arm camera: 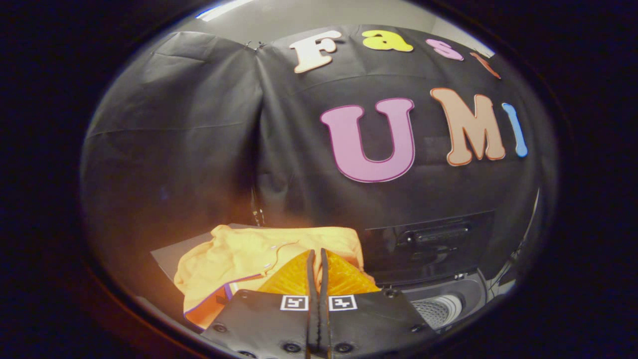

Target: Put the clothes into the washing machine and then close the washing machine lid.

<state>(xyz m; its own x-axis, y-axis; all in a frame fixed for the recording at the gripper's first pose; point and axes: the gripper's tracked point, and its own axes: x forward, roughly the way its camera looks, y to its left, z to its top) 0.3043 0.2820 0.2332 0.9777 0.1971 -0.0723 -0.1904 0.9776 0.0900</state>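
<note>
My tongs (317, 257) are pressed together, empty, above the orange garment (239, 254); I should spread them wide, then pinch a thick fold.

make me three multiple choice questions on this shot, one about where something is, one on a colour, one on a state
1. Where does the garment lie relative to the washing machine?
A. inside its drum
B. beside it, on a dark surface
C. draped over its raised lid

2. What colour is the garment?
A. orange-yellow
B. blue
C. white

3. How does the gripper stand?
A. fingers wide open
B. fingers together, nothing seen between them
C. fingers clamped on the lid

Answers:
1 B, the cloth sits in a heap on a dark surface next to the machine, just beyond the fingers.
2 A, the fabric is orange-yellow with a thin darker trim along one edge.
3 B, the two fingers run side by side with barely a gap, and the machine's lid stands up behind the open drum.
</note>
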